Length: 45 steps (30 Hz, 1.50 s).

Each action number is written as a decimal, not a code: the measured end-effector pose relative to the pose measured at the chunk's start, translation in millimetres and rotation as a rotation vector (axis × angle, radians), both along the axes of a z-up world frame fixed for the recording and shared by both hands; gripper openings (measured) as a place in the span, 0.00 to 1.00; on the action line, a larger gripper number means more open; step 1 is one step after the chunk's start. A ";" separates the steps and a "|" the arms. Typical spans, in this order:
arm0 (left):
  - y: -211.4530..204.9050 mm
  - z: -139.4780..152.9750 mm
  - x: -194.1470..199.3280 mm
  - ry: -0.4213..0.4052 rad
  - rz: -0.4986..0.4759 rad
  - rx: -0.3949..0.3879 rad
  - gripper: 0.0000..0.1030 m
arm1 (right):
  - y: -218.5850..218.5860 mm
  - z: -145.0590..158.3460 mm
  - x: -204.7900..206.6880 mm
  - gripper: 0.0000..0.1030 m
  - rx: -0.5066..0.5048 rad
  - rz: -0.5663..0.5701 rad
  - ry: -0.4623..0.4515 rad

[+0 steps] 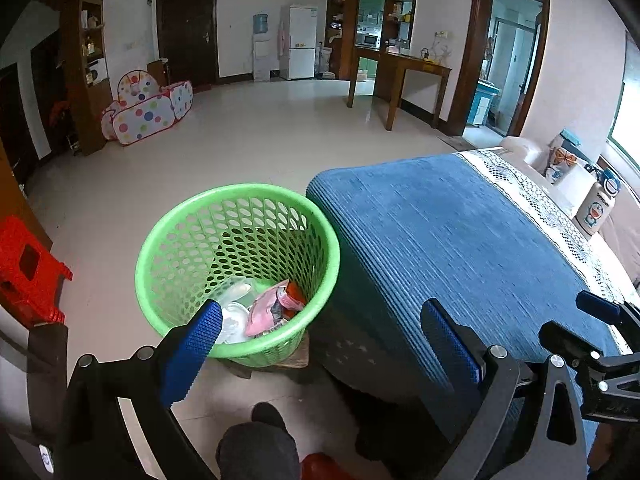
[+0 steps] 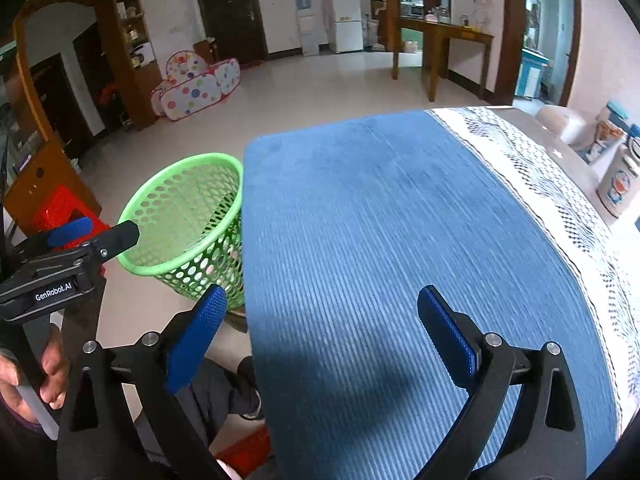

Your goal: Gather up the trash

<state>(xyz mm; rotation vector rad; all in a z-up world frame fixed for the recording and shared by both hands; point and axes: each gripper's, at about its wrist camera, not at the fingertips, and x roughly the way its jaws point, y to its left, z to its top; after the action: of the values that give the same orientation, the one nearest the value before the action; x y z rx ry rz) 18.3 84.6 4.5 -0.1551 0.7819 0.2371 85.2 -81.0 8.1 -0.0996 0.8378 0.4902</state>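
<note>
A green perforated basket (image 1: 192,216) stands on the floor against the left edge of a table covered with a blue cloth (image 1: 440,232). Inside it lie a pink wrapper (image 1: 266,312), a clear plastic lid (image 1: 236,300) and a red scrap. My left gripper (image 1: 320,320) is open and empty, its left finger over the basket's near rim, its right finger over the cloth. My right gripper (image 2: 322,308) is open and empty above the blue cloth (image 2: 380,240). The basket also shows in the right wrist view (image 2: 160,216). The left gripper's tip shows there at the left edge (image 2: 96,234).
A red plastic stool (image 1: 28,272) stands left of the basket. A white lace runner (image 2: 540,184) and a cartoon-printed flask (image 2: 618,188) sit on the table's right side. A polka-dot play tent (image 1: 148,108), a wooden table (image 1: 404,76) and a fridge stand across the tiled floor.
</note>
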 end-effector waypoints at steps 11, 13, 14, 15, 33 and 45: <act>-14.8 5.8 0.8 -0.009 -0.007 -0.006 0.93 | -16.5 7.7 -3.6 0.93 0.037 -0.041 -0.024; -17.8 5.5 0.2 -0.009 -0.006 -0.004 0.93 | -18.2 5.4 -4.1 0.93 0.037 -0.040 -0.024; -18.1 5.9 -0.1 -0.010 -0.004 -0.003 0.93 | -18.6 4.8 -4.2 0.93 0.037 -0.041 -0.025; -18.5 6.4 -0.4 -0.011 -0.004 -0.002 0.93 | -19.1 4.4 -3.6 0.93 0.039 -0.042 -0.025; -26.7 10.9 -4.0 -0.032 0.019 0.026 0.93 | -16.9 -4.4 -7.3 0.93 0.044 -0.044 -0.028; -29.3 12.7 -6.8 -0.038 0.021 0.038 0.93 | -16.2 -6.7 -6.4 0.93 0.045 -0.046 -0.031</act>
<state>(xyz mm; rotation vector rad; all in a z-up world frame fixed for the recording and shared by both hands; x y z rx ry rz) 11.5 55.3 17.2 -0.1322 0.7376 0.2680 78.8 -97.2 1.5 -0.0465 0.7966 0.4627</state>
